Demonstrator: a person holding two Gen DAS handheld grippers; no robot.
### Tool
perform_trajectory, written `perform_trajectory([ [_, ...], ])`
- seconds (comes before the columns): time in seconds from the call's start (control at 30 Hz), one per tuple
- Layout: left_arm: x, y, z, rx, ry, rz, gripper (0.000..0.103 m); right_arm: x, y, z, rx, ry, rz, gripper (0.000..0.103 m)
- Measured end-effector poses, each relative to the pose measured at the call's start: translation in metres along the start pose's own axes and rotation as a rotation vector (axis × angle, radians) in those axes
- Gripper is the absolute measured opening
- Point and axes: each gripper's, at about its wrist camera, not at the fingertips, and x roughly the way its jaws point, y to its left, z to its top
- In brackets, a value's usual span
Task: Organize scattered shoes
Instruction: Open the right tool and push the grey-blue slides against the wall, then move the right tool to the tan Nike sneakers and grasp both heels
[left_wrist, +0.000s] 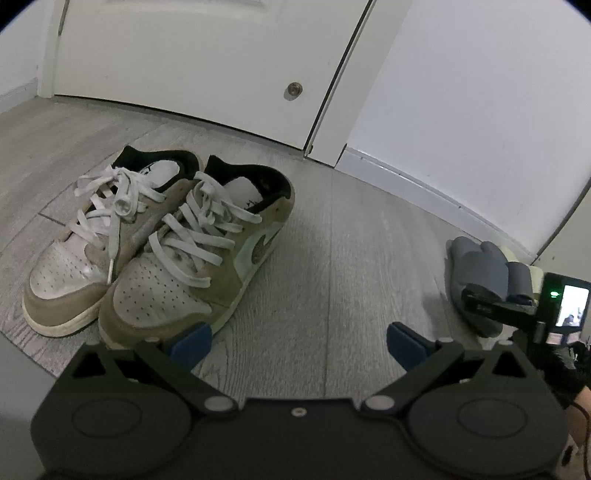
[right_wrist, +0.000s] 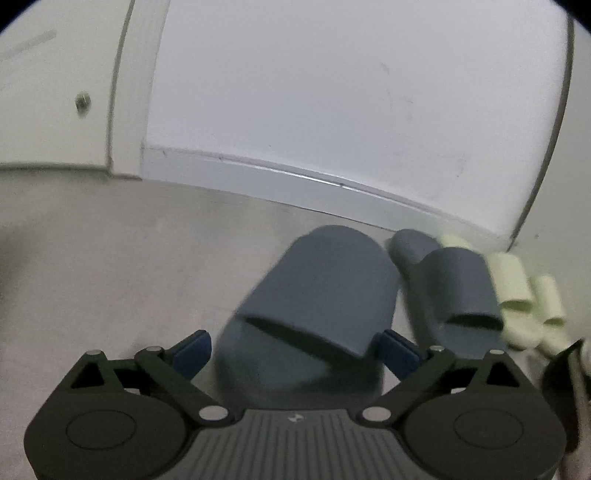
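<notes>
Grey wood-plank floor; white door, wall, baseboard.

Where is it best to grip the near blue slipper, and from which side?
Probably the strap band of the near slipper, from the heel side. The right gripper is already there, its fingers open on either side; the band is the raised part.

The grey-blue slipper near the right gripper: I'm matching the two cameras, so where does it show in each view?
Left wrist: the slipper sits at the far right edge, partly behind the right gripper.
Right wrist: low centre, between that gripper's open fingers.
Shared landmark: the white baseboard.
</notes>
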Motion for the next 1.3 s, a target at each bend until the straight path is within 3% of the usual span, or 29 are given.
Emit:
perform_trajectory([
  [0.23, 0.001, 0.000, 0.000, -0.006, 0.005, -0.002, 0.102, 0.023, -0.025, 0.009, 0.052, 0.032, -0.042, 0.095],
  [0.33, 0.002, 0.001, 0.000, -0.008, 0.008, -0.002, 0.102, 0.030, -0.038, 0.013, 0.098, 0.034, -0.067, 0.087],
  [0.47, 0.002, 0.001, 0.000, -0.010, 0.011, -0.003, 0.102, 0.038, -0.054, 0.014, 0.120, 0.049, 0.000, 0.089],
  [0.67, 0.003, 0.001, 0.000, -0.010, 0.011, -0.003, 0.102, 0.043, -0.054, 0.015, 0.079, 0.021, 0.016, 0.090],
  [0.87, 0.001, 0.001, 0.000, -0.009, 0.008, -0.004, 0.102, 0.054, -0.056, 0.027, 0.093, 0.054, 0.023, 0.090],
  [0.97, 0.000, 0.001, 0.000, -0.008, 0.000, -0.008, 0.102, 0.045, -0.058, 0.028, 0.133, 0.063, 0.007, 0.091],
  [1.1, -0.004, 0.001, 0.001, -0.014, -0.019, -0.008, 0.102, 0.007, -0.062, 0.022, 0.265, 0.035, 0.056, 0.094],
  [1.3, -0.038, 0.015, 0.013, -0.101, -0.169, 0.068, 0.102, -0.067, -0.034, 0.011, 0.477, 0.010, 0.229, 0.096],
])
